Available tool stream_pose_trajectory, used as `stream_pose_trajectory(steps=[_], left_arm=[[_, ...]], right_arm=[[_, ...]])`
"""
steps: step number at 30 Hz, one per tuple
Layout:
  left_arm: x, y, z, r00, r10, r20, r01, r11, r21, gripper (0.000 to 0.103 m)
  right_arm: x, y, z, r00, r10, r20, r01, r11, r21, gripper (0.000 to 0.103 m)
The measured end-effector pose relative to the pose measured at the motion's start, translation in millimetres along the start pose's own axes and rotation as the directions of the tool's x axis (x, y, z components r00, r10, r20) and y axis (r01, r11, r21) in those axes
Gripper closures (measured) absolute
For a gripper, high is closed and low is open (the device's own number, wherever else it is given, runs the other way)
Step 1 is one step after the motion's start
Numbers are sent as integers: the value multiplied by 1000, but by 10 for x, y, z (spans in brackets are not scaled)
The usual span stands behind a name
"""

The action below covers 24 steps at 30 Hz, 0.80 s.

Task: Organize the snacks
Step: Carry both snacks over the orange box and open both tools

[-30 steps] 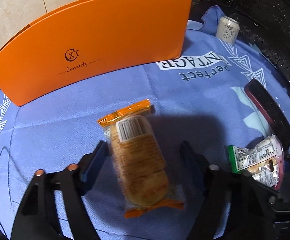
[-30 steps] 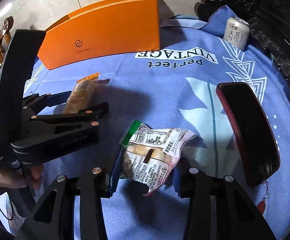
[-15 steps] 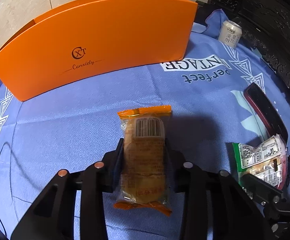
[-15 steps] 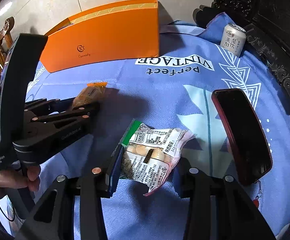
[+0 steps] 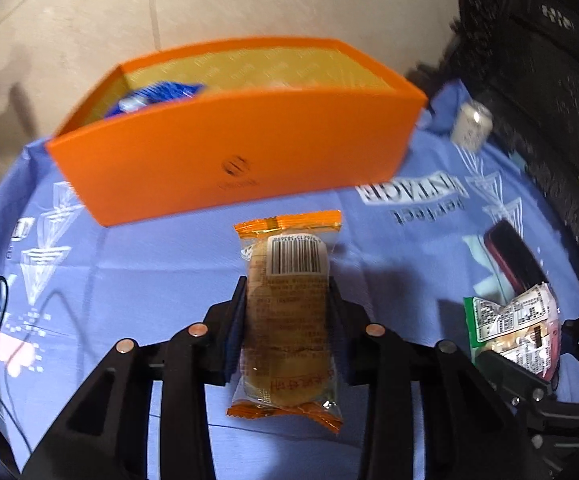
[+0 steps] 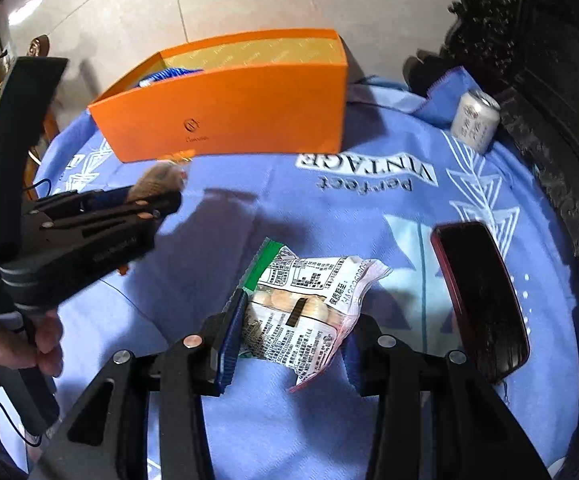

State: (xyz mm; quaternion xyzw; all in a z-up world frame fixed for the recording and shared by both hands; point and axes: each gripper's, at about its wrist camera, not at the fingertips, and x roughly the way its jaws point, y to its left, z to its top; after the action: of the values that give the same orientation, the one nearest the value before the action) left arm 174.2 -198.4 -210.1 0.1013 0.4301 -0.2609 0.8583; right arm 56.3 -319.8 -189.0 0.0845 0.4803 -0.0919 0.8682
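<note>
We see left gripper (image 5: 287, 312) clamped on orange-wrapped cake (image 5: 287, 316), jaws narrow, pack lifted off blue tablecloth (image 5: 149, 248), near side of orange box (image 5: 233, 152). Right gripper (image 6: 293, 324) closed on green-and-white snack pack (image 6: 301, 316), pack pinched between pads, held above cloth. Box open at far edge of table, blue packet (image 5: 153, 96) inside, left end. Can (image 6: 475, 120) far right; dark phone (image 6: 481, 300) right.

Matt orange cardboard box (image 5: 249, 152), woven blue cloth (image 5: 149, 264), glossy clear plastic snack wrapper (image 5: 287, 320), shiny metal can (image 6: 475, 120), glossy phone (image 6: 481, 300)
</note>
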Motion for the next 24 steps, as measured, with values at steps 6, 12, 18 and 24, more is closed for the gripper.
stream_pose_trajectory(steps=[6, 12, 18, 24], left_arm=[[-323, 524, 243, 997, 52, 64, -46, 995, -92, 67], [-535, 956, 731, 984, 95, 154, -72, 986, -150, 67], [-442, 1036, 1319, 976, 79, 205, -50, 988, -145, 67], [-140, 954, 1774, 972, 85, 217, -63, 992, -107, 67]], right_arm=[[-79, 86, 386, 996, 34, 77, -33, 999, -13, 59], [-122, 155, 1046, 979, 68, 192, -66, 998, -19, 59], [-41, 203, 1668, 961, 81, 266, -72, 997, -41, 59], [242, 159, 2145, 963, 80, 256, -79, 997, -15, 59]])
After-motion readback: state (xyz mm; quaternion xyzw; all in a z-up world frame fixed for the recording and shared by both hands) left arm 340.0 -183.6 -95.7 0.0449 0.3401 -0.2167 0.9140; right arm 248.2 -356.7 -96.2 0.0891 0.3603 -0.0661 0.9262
